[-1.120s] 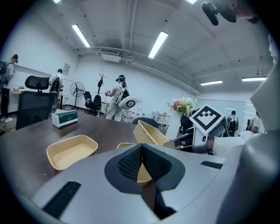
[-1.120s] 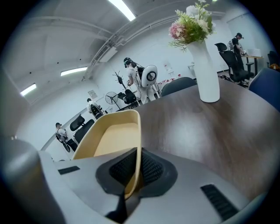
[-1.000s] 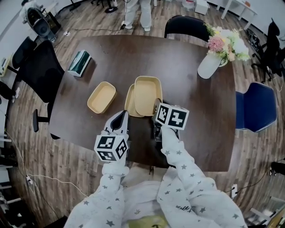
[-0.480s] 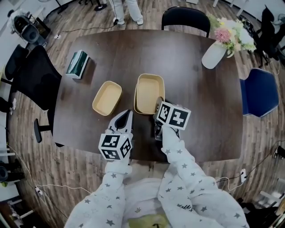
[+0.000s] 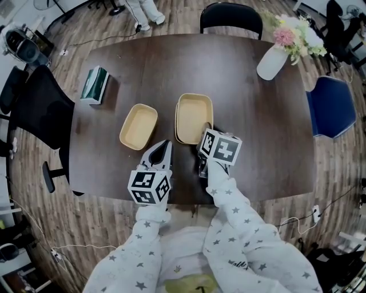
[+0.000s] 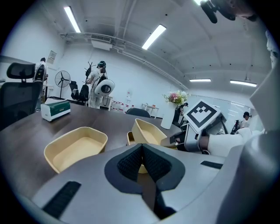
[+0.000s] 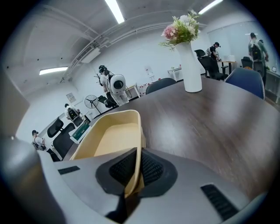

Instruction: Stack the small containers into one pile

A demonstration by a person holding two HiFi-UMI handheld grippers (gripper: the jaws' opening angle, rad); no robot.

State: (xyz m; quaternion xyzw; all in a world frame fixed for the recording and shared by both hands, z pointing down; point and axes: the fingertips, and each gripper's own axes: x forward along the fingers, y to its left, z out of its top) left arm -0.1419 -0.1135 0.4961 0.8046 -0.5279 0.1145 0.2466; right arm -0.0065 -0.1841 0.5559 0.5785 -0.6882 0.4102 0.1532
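Three beige containers are on the dark table point(image 5: 257, 131). One container point(image 5: 139, 126) point(image 6: 76, 146) lies alone to the left. My right gripper point(image 5: 205, 136) point(image 7: 139, 168) is shut on the near rim of a second container point(image 5: 193, 117) point(image 7: 113, 135), which sits tilted in a third one; only an edge of that lower container point(image 6: 129, 138) shows. My left gripper point(image 5: 162, 150) point(image 6: 142, 153) hovers at the near table edge between the two spots, shut with nothing in it.
A white vase with flowers point(image 5: 273, 62) point(image 7: 190, 65) stands at the far right corner. A green and white box point(image 5: 94, 86) point(image 6: 56, 108) lies at the far left. Chairs ring the table: black point(image 5: 231, 14), blue point(image 5: 330, 109), black point(image 5: 40, 109).
The held container has shifted left from an offset spot until it lines up over the lower one. The left gripper has stayed near the table edge.
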